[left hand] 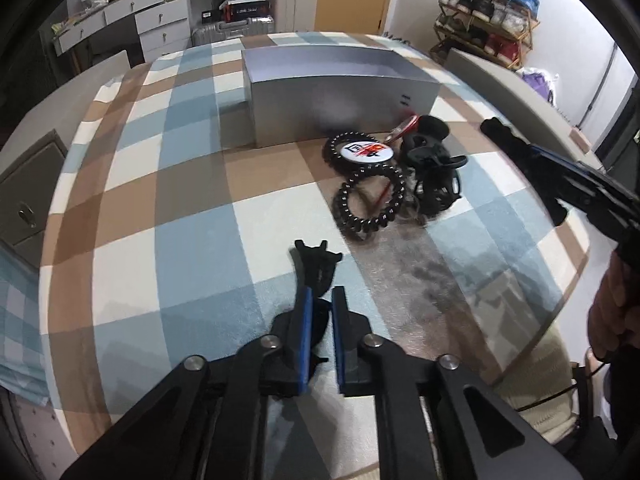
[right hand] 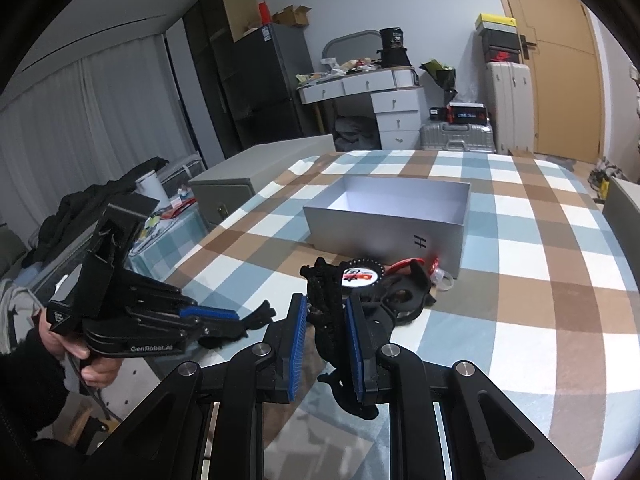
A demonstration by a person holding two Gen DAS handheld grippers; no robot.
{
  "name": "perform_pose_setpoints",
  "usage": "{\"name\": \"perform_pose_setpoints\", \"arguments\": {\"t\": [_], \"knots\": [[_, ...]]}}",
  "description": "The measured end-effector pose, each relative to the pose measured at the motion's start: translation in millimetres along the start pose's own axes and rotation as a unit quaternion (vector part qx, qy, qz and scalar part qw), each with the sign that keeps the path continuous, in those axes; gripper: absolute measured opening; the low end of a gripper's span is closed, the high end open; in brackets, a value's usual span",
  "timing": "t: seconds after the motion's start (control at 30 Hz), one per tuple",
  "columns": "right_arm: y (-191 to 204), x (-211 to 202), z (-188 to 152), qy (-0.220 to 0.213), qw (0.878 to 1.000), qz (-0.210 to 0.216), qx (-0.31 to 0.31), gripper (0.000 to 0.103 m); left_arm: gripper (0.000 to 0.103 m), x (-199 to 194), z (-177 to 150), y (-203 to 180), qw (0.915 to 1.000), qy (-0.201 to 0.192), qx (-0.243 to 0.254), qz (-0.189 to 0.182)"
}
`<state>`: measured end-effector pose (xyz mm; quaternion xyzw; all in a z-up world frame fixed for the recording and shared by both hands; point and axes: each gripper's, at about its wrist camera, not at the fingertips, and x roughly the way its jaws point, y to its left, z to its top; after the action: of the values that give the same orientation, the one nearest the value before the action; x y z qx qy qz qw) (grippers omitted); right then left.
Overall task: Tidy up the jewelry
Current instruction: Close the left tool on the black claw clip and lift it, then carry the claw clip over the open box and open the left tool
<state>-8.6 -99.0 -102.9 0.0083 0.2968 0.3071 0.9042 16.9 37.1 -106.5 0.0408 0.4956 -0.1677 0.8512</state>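
Grey box (right hand: pixel 384 220) shows its white inside only from the right wrist, where right gripper (right hand: pixel 326 344) pinches a black lace piece (right hand: pixel 326 304); left gripper (left hand: pixel 320 280) clamps a black clip (left hand: pixel 316 260), partly hidden.

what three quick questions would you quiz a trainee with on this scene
1. True or false: the box has its lid on.
2. What does the left gripper hold? A) clip B) tie C) badge
3. Is the right gripper open or shut, and on what?
Key: 1 false; 2 A; 3 shut, on a black lace piece.
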Motion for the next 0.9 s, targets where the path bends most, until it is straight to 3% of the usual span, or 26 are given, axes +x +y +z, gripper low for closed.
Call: {"name": "perform_pose_setpoints", "arguments": {"t": [0.1,0.23,0.3,0.4,0.57,0.9], "knots": [[-1.2,-0.4,-1.2,0.0,1.0,0.0,0.003,0.019,0.026,5.0,0.0,0.0,0.9999,0.006,0.001,0.01],[-3.9,-1.4,-3.2,-0.001,1.0,0.002,0.008,0.019,0.029,10.2,-2.6,0.0,0.9999,0.008,0.006,0.012],[-5.4,-0.7,-3.9,0.0,1.0,0.002,0.01,0.019,0.028,9.8,-2.5,-0.2,0.9999,0.007,0.007,0.01],[-6.9,-0.5,-4.4,-0.001,1.0,0.003,0.012,0.019,0.013,9.7,-0.8,-1.4,0.9997,0.012,0.014,0.015],[-8.6,-0.9,-2.3,-0.006,1.0,0.005,0.013,0.019,0.013,7.9,2.0,-9.3,0.9988,0.013,0.038,0.027],[-27.3,9.6,23.8,-0.018,0.999,0.032,0.032,0.019,0.013,-24.4,35.3,-14.1,0.9972,-0.044,0.046,0.04]]}}
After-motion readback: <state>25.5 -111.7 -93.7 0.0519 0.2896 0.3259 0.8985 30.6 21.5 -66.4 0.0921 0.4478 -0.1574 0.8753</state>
